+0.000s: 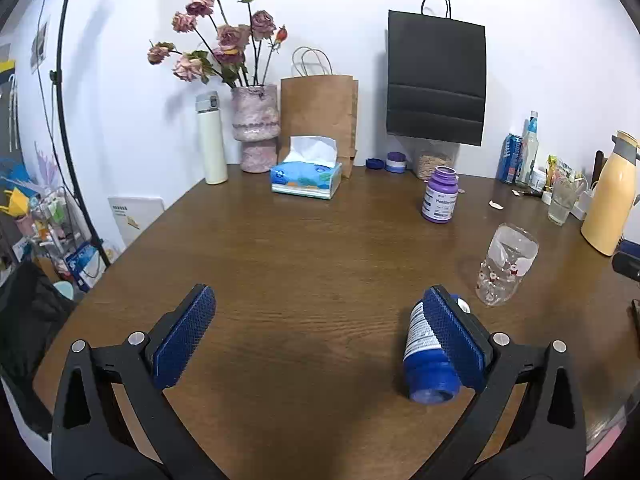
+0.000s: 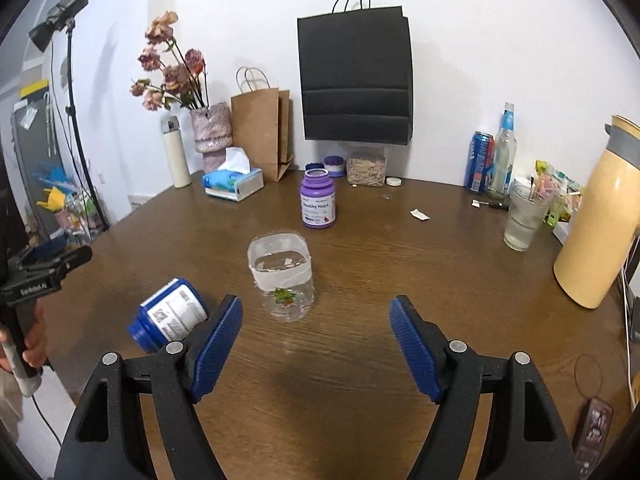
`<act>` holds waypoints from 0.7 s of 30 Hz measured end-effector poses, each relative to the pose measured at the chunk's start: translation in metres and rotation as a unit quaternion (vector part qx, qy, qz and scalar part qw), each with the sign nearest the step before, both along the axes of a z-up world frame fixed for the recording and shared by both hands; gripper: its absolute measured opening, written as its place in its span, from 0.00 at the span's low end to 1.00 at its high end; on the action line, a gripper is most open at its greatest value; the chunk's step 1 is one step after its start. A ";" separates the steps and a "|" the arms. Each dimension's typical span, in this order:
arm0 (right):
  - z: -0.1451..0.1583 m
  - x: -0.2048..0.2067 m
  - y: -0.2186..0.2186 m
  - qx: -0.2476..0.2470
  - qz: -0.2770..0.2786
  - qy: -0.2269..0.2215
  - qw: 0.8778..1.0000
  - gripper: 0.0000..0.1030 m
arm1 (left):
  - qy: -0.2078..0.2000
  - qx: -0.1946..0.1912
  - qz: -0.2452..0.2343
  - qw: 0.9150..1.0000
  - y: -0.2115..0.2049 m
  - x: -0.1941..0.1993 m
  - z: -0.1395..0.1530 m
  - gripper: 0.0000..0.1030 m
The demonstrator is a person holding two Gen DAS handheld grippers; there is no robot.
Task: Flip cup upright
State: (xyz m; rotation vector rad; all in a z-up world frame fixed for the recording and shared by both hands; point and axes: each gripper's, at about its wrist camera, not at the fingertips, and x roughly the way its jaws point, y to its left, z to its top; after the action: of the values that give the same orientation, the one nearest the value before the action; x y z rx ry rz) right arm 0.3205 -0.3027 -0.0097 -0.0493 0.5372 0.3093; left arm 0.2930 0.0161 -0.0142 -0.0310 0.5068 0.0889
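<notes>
Clear plastic cup (image 2: 283, 276) stands inverted between spread left gripper (image 1: 318, 330) and right gripper (image 2: 316, 344).

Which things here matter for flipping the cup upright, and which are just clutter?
For the job: clear cup, standing upside down; right gripper, open, facing it; left gripper, open.

Just lying about: blue bottle on its side, purple bottle, tissue box, vase, thermos, glass.

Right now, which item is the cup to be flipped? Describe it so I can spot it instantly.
On the brown wooden table, look in front of the upright purple bottle. The cup stands there mouth-down, just right of the blue bottle lying on its side. It alone is clear plastic, with small cartoon prints.
</notes>
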 end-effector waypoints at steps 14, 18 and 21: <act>-0.022 -0.131 0.024 0.026 0.009 -0.051 0.998 0.78 | -0.094 0.001 0.016 0.995 0.004 -0.165 -0.014 1.00; -0.039 -0.195 0.029 0.048 0.004 -0.061 0.997 0.78 | -0.083 0.008 0.032 0.996 0.009 -0.226 -0.031 1.00; -0.056 -0.247 0.030 0.064 -0.015 -0.076 0.995 0.78 | -0.073 0.014 0.021 0.997 0.007 -0.268 -0.050 1.00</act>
State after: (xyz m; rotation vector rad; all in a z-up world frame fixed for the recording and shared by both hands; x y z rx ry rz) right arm 0.0732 -0.2724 -0.0658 0.0596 0.3661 0.3069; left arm 0.0253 0.0226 -0.0640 -0.0202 0.3591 0.1330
